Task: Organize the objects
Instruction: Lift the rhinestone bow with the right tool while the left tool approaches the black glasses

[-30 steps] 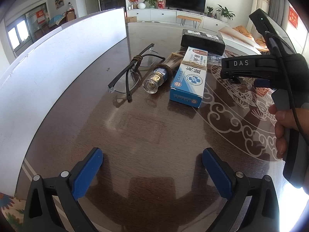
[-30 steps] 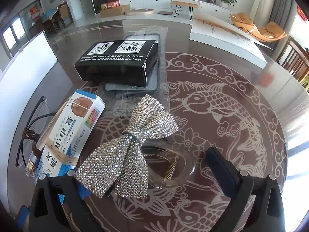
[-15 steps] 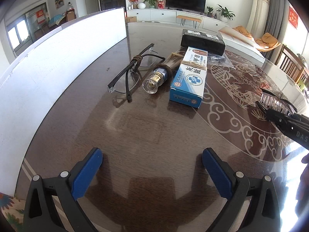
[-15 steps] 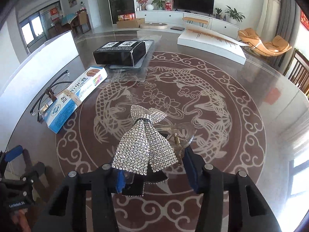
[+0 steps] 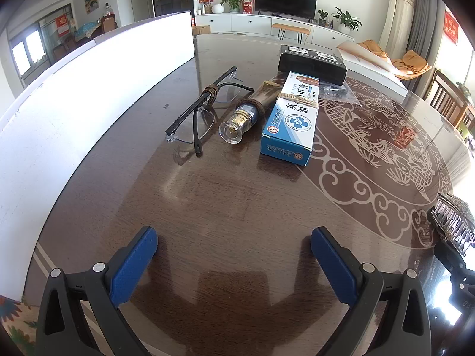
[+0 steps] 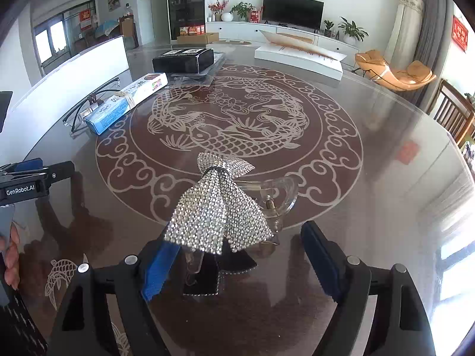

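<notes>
A rhinestone bow hair clip with a clear claw lies on the glass tabletop between the fingers of my right gripper. Its jaws are opening; the right pad stands clear of the clip and the left pad is beside the bow's corner. In the left wrist view the clip shows at the far right edge. My left gripper hovers open over bare table with nothing between its fingers. Further back lie folded glasses, a small glass bottle, a blue-and-white box and a black box.
A white board stands along the table's left side. A long white box lies at the far edge. Wooden chairs stand to the right. A hand holding the left gripper shows at the left.
The right gripper closed on the bow clip, carried it away from the boxes to the near side of the table, and its jaws have widened again. The left gripper has stayed still.
</notes>
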A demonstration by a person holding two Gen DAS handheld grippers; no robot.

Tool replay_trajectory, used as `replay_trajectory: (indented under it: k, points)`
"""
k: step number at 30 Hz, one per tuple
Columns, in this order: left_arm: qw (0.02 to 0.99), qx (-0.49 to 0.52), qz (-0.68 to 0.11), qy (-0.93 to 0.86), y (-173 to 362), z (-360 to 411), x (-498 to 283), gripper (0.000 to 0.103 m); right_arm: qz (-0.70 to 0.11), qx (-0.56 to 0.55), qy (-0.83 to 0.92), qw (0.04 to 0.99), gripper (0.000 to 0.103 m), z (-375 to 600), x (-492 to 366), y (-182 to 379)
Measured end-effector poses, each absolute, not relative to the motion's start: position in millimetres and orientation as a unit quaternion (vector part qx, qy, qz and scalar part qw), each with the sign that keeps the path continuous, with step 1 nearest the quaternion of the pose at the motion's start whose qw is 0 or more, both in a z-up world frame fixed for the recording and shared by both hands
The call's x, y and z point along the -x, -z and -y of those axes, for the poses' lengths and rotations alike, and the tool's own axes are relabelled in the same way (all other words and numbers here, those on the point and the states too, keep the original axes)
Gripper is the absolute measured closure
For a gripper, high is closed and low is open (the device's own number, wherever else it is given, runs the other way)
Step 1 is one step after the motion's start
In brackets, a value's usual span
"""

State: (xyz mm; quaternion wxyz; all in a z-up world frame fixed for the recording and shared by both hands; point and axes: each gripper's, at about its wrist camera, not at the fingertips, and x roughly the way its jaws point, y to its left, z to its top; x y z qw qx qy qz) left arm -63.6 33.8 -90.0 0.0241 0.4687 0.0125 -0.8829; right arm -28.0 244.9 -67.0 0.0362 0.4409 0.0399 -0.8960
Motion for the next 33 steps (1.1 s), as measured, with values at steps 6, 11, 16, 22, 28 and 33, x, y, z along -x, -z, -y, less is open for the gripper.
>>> replay_trajectory:
  k: [6,11,16,22,28,33]
  points:
    - [0.024,-0.469,-0.013,0.883,90.0,-33.8,63.6,0.0,-0.052,-0.443,0.894,0.039,0.01,-241.1,29.9,69.7]
    - [0.024,-0.469,-0.013,0.883,89.9,-33.8,63.4,0.0,-0.044,-0.446,0.893,0.037,0.008,-243.9,31.0,71.1]
    - [0.024,-0.469,-0.013,0.883,89.9,-33.8,63.7,0.0,-0.043,-0.447,0.893,0.034,0.007,-244.5,31.8,71.9]
    - [0.024,-0.469,-0.013,0.883,89.9,-33.8,63.6,0.0,-0.045,-0.446,0.893,0.032,0.007,-243.8,32.5,72.0]
    - [0.024,-0.469,-0.013,0.883,89.9,-33.8,63.5,0.0,-0.045,-0.446,0.893,0.032,0.006,-243.9,32.5,72.0]
    - [0.024,-0.469,-0.013,0.883,89.9,-33.8,63.6,0.0,-0.046,-0.446,0.893,0.031,0.006,-244.3,32.3,72.0]
